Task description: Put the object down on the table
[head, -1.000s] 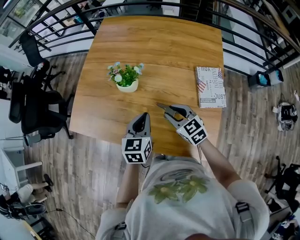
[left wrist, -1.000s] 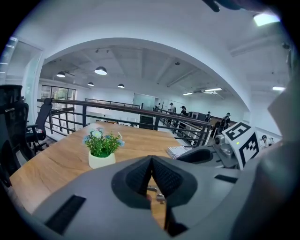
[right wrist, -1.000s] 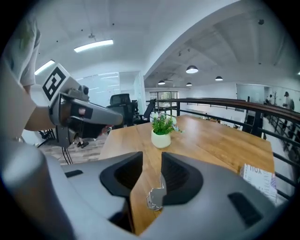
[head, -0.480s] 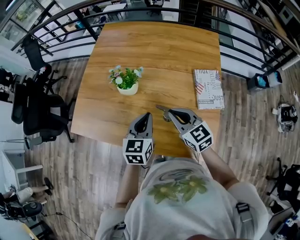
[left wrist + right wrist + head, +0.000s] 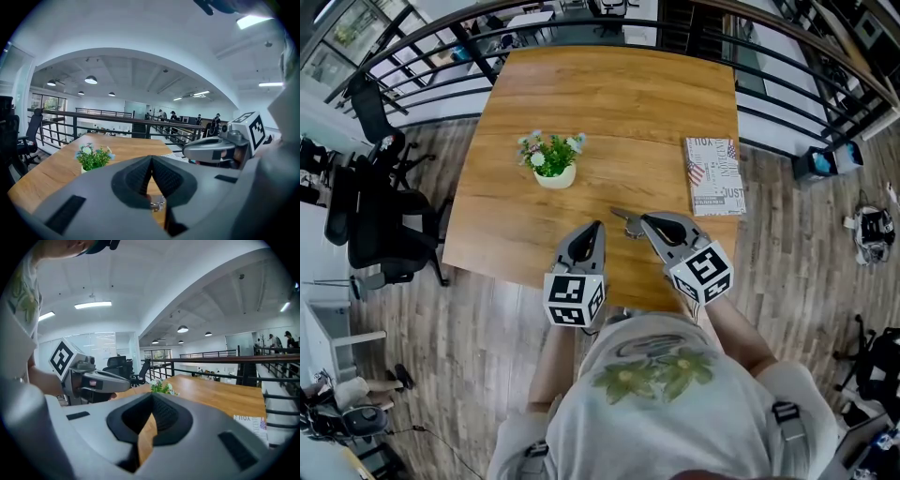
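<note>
Showing a late stage of the task: a small silvery metal object (image 5: 157, 204), too small to identify, lies on the warm brown wooden table (image 5: 619, 103) near its front edge, just ahead of both grippers and free of them. The left gripper (image 5: 151, 161) has its ribbed black pads pressed together with nothing between them. The right gripper (image 5: 151, 401) is likewise closed and empty, with only bare tabletop visible past its jaws. If this object is the one meant, the set-down appears complete, and what remains is at most drawing the grippers away from it.

The tabletop is smooth, level planking and largely bare. A small white pot of green leaves and pale flowers (image 5: 551, 157) stands towards the left of its middle, and a white printed book with a flag motif (image 5: 716, 175) lies flat near the right edge, both well apart from the object. Around the table runs a grey wood-plank floor (image 5: 806, 244), with black office chairs (image 5: 375, 225) to the left and a black metal railing (image 5: 787, 103) beyond the far edge. The setting is a bright, open-plan mezzanine.
</note>
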A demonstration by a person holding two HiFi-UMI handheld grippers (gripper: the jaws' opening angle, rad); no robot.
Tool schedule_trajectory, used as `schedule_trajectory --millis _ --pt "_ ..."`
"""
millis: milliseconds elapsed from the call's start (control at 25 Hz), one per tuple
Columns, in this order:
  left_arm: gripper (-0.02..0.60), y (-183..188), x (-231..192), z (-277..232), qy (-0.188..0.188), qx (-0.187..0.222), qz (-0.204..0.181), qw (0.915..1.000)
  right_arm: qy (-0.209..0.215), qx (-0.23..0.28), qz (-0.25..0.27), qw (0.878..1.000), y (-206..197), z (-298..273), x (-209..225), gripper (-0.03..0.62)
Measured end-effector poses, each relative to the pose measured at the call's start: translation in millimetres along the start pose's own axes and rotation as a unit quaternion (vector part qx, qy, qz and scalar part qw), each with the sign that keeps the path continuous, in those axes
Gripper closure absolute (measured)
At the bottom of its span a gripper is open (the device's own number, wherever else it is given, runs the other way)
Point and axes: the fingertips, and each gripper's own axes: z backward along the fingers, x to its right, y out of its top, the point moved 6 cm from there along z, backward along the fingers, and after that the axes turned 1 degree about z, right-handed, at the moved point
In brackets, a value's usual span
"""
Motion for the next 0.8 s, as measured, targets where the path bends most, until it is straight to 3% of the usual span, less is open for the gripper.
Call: schedule_trajectory --millis 800 --pt "0.569 1.4 1.3 13.6 0.006 0.01 0.007 0.9999 0.011 -0.008 -0.008 1.0 3.1 4.6 -16.8 0.589"
